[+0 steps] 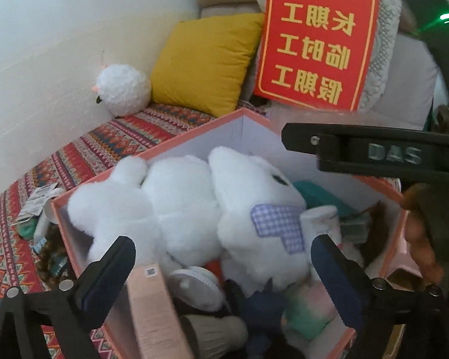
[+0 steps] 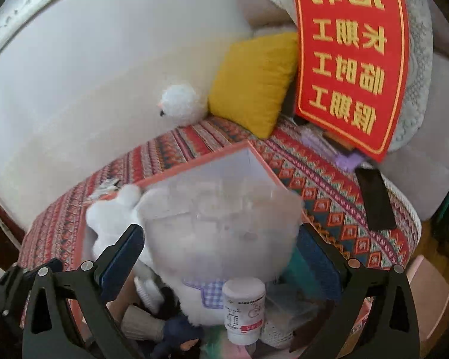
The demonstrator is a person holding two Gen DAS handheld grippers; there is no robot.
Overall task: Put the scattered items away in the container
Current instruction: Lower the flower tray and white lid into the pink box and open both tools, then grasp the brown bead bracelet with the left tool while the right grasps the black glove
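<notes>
Soft, even indoor light fills both views, with weak shadows and no hard glare. The white wall (image 1: 45,45) washes out pale. A green lamp (image 1: 446,17) glows at the left view's top right. Fisheye bending curves the red sign (image 2: 353,56) and darkens the right view's corners. A translucent box (image 2: 224,224) between the right fingers smears with motion blur.

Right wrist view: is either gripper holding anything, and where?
Right gripper seems clamped on a blurred translucent plastic container, fingers on its opposite sides. Left gripper is open and holds nothing.
</notes>
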